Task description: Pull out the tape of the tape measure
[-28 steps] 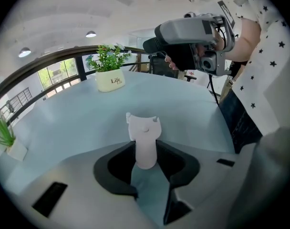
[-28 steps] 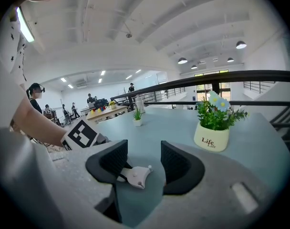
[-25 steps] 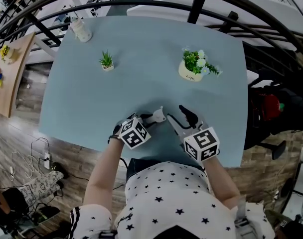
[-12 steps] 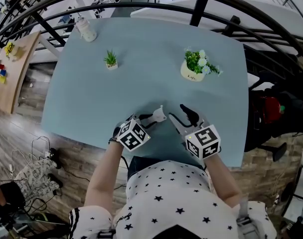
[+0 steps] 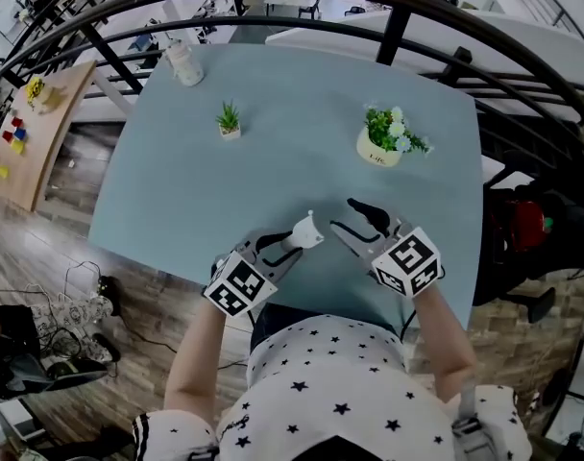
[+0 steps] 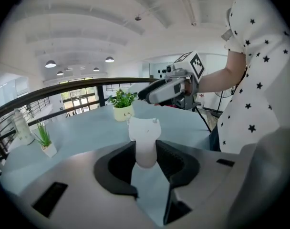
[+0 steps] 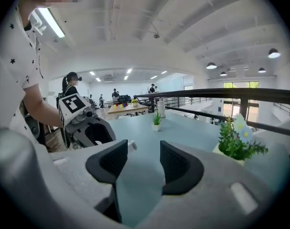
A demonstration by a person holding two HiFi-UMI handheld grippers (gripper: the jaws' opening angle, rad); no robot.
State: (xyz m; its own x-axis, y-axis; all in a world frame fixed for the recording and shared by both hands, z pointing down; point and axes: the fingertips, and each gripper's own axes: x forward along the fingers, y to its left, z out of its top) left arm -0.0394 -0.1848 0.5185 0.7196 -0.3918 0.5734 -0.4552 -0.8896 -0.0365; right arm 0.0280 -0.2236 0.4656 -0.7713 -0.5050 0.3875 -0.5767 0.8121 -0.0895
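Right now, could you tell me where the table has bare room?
Bare: the middle between the small plant and the flower pot, and the left side below the bottle. Crowded: the near edge, with the left gripper and right gripper.

Head view steeply down over table (image 5: pixel 273 181), both gripper views low, facing each other, sharing flower pot (image 6: pixel 123 113).

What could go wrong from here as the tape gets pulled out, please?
The left hand-held gripper pinches only one end of the white tape measure, so a pull could twist it loose. The right hand-held gripper is open and empty; its grab at the tape's end may miss.
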